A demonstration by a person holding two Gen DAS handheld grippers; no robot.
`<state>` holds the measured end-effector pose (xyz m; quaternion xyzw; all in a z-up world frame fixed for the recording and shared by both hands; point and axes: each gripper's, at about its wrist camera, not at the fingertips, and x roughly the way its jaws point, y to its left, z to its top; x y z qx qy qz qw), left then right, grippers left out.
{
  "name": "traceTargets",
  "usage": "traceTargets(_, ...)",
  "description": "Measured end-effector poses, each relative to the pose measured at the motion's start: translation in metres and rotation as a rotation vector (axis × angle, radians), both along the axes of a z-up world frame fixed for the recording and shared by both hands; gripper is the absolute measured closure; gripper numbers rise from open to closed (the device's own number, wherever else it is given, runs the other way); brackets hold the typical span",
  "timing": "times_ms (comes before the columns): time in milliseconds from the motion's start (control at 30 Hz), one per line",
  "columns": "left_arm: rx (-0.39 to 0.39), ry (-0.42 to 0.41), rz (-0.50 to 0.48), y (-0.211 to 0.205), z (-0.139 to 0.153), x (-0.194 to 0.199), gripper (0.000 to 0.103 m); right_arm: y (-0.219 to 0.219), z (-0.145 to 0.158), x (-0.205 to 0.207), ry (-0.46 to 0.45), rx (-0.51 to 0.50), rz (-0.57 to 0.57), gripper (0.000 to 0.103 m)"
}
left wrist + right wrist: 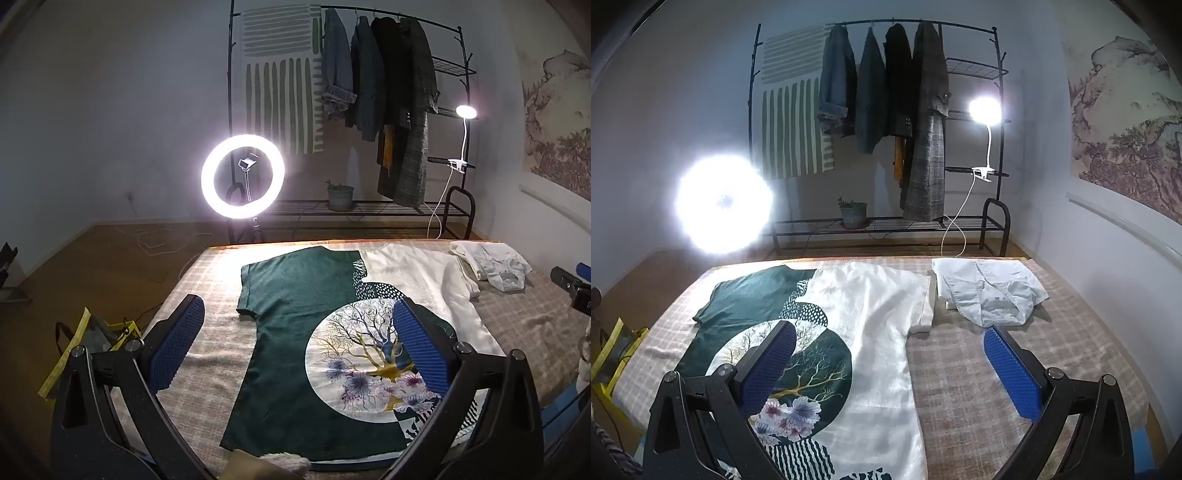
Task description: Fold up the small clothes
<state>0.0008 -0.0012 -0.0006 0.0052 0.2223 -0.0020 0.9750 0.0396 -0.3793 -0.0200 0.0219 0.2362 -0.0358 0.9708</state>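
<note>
both grippers [297, 314] [890, 343] hang wide apart, empty, seemingly above the flat t-shirt [291, 306].

I hold my left gripper [297, 314] and right gripper [890, 345] tilted downward, jaws spread wide, both empty.

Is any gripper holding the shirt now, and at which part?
Nothing is held. The left gripper and right gripper are open above the T-shirt, which lies flat.
</note>
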Motion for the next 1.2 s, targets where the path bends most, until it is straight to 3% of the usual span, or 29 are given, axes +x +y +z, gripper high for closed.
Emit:
traceTargets(300,0.013,0.006,0.002,0.002,-0.002,0.002,0.000,0.005,0.005,-0.003,-0.041,-0.026,0.002,0.000)
traceTargets(1200,0.026,-0.014,0.000,-0.002,0.003,-0.002,0.000,0.006,0.002,-0.002,-0.036,-0.024,0.003,0.000)
